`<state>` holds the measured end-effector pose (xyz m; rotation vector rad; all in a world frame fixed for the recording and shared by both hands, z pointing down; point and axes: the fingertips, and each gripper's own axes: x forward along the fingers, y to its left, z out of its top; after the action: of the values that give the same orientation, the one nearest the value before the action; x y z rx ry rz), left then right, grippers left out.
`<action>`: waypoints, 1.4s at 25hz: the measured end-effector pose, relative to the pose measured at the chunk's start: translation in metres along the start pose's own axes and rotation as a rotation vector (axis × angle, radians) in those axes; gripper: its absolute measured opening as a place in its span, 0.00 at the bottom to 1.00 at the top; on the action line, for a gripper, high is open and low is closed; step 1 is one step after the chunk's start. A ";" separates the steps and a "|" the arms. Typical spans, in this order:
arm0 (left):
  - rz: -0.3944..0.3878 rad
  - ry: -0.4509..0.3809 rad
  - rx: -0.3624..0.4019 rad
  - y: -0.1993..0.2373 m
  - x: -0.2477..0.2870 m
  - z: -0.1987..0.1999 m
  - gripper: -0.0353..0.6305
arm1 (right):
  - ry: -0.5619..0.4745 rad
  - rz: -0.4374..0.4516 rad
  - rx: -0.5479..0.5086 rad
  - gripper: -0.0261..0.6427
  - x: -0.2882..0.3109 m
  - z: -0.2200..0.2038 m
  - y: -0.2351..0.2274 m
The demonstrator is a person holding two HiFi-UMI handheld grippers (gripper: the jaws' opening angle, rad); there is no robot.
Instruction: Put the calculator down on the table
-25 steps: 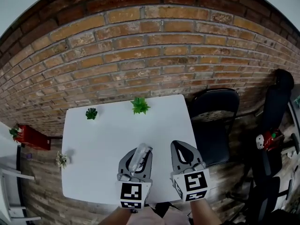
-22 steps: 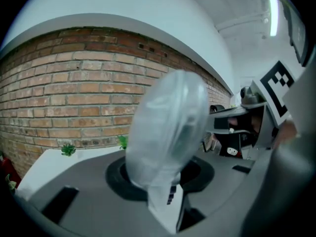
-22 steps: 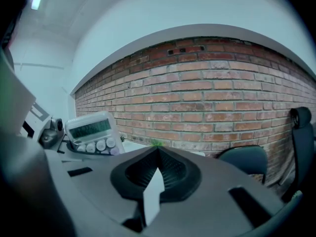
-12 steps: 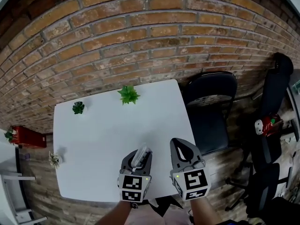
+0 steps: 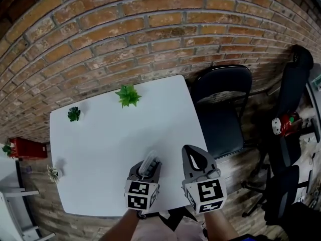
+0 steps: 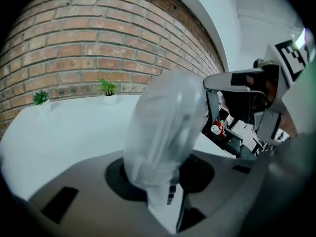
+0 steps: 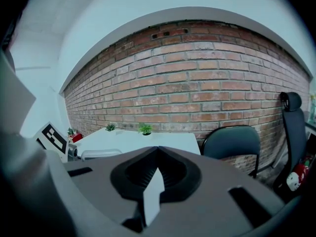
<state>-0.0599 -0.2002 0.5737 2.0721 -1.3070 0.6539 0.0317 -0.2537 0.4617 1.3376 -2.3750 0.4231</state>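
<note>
Left claw point(image 5: 150, 164) lower now (calculator point(image 6: 165, 127) clamped).

A red-brown brick wall point(image 5: 150, 29) fills the background. A white square tabletop point(image 5: 100, 154) stands against it. A light green potted plant point(image 5: 128, 95) and a smaller dark green plant point(image 5: 74, 114) sit on it near the wall. A black chair point(image 5: 220, 109) stands just beside its right edge, on a brown floor point(image 5: 243, 170).

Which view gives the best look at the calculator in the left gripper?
The left gripper view: the calculator fills its centre, clamped between the jaws. The head view shows it small, poking from the left gripper. The right gripper view catches only a sliver.
</note>
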 end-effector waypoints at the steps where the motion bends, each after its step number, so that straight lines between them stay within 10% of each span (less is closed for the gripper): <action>1: -0.008 0.010 -0.003 0.000 0.002 0.001 0.26 | 0.000 -0.002 0.003 0.04 0.001 0.000 -0.001; 35: -0.089 0.071 -0.102 0.026 0.021 0.006 0.52 | -0.006 -0.015 0.034 0.04 0.023 0.015 -0.005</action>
<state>-0.0746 -0.2256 0.5895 1.9940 -1.1765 0.6036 0.0229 -0.2799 0.4600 1.3731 -2.3705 0.4584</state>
